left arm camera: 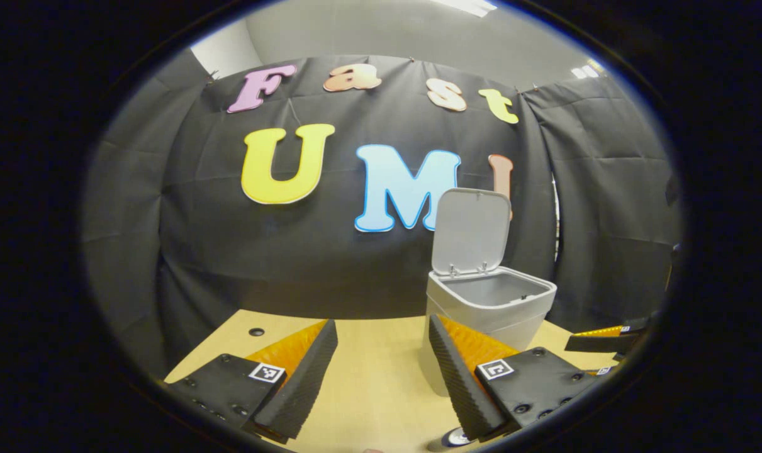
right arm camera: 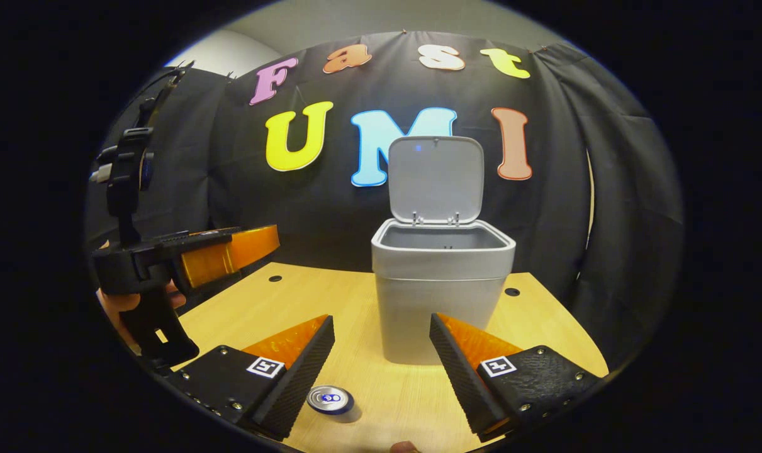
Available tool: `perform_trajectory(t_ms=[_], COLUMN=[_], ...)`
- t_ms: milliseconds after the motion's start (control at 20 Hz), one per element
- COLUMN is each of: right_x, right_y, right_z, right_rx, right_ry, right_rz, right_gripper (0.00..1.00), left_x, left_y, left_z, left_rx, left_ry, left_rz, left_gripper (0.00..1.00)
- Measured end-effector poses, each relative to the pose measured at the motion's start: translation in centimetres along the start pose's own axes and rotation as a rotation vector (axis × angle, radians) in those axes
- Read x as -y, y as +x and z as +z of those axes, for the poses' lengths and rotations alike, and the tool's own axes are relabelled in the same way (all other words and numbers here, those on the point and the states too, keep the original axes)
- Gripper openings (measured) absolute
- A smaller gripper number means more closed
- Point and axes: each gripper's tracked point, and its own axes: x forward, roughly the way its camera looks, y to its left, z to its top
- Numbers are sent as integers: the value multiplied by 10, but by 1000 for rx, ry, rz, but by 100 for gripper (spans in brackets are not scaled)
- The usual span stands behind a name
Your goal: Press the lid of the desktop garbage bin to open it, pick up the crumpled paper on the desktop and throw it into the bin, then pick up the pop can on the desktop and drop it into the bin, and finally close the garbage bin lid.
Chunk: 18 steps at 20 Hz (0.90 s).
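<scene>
bin (right arm camera: 442,296): lid (right arm camera: 436,179) up, straight ahead of right gripper (right arm camera: 382,355)
pop can (right arm camera: 330,399): upright on tabletop (right arm camera: 563,333), just below-left of right gripper's gap
handling: likely light, thin-walled, slick, dentable; take mid-wall, gently
right gripper: spread, empty
left gripper (left arm camera: 384,362): spread, empty

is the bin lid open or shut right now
Open. The lid stands upright on its rear hinges above the bin, whose grey inside walls show in the right gripper view.
</scene>
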Motion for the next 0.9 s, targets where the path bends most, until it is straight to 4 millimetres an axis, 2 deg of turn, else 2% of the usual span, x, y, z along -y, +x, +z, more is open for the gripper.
perform_trajectory(t_ms=[350, 700, 900], right_x=[-46, -57, -58], right_y=[11, 11, 10], right_z=[-56, -101, -126], right_rx=[-214, -371, -457], right_ry=[-17, -34, -41], right_rz=[130, 152, 153], right_gripper=[98, 98, 98], left_x=[-18, -22, -26], left_y=[-28, -47, -50], left_z=[-1, -6, -9], left_rx=[7, -4, -11], left_ry=[37, 48, 50], left_rz=[40, 47, 56], left_gripper=[96, 95, 96])
